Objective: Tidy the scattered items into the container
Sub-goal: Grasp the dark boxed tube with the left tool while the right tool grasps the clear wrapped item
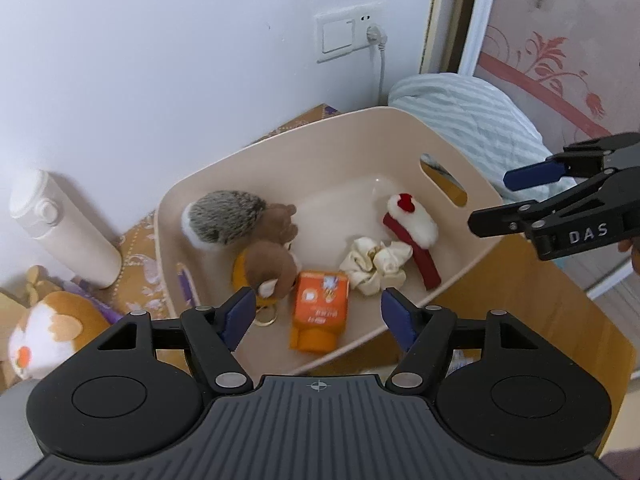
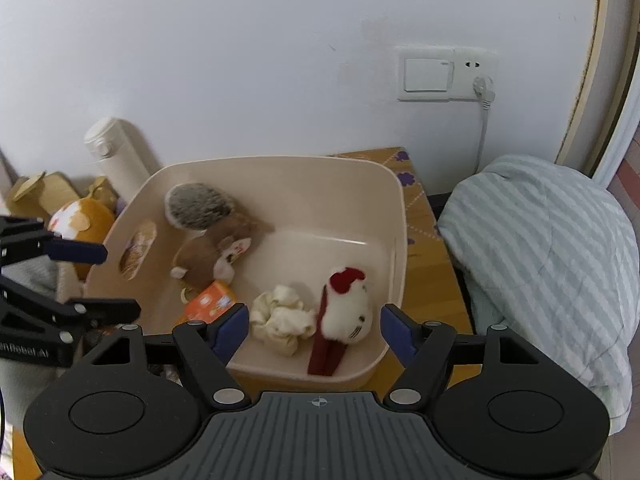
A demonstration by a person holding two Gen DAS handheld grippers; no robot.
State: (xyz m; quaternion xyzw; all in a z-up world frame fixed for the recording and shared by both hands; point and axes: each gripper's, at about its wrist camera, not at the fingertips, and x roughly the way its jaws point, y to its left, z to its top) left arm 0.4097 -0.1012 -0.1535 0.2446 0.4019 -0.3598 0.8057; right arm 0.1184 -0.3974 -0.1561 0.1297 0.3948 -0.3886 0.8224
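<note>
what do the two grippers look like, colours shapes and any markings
Both are matte black handheld units with two round discs flanking a ribbed grey centre plate that bears a small crosshair mark. Silver pivot pins join the angular black linkage arms. The left gripper and right gripper each have dark blue pads on the fingertips. White "DAS" lettering shows on the right one's side; partial white text shows on the left's. No cables or sleeves are visible.

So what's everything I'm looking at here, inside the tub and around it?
tub: one, beige, on wooden table
hedgehog plush: one, grey-brown, in tub
monkey plush: one, brown, in tub
orange packet: one, in tub
scrunchie: one, cream, in tub
cat hair clip: one, red-white, in tub
bottle: one, white, left of tub
fox plush: one, orange-white, outside tub
quilt: one, striped, right of tub
wall socket: one, white
left hand-held gripper: open, empty
right hand-held gripper: open, empty
</note>
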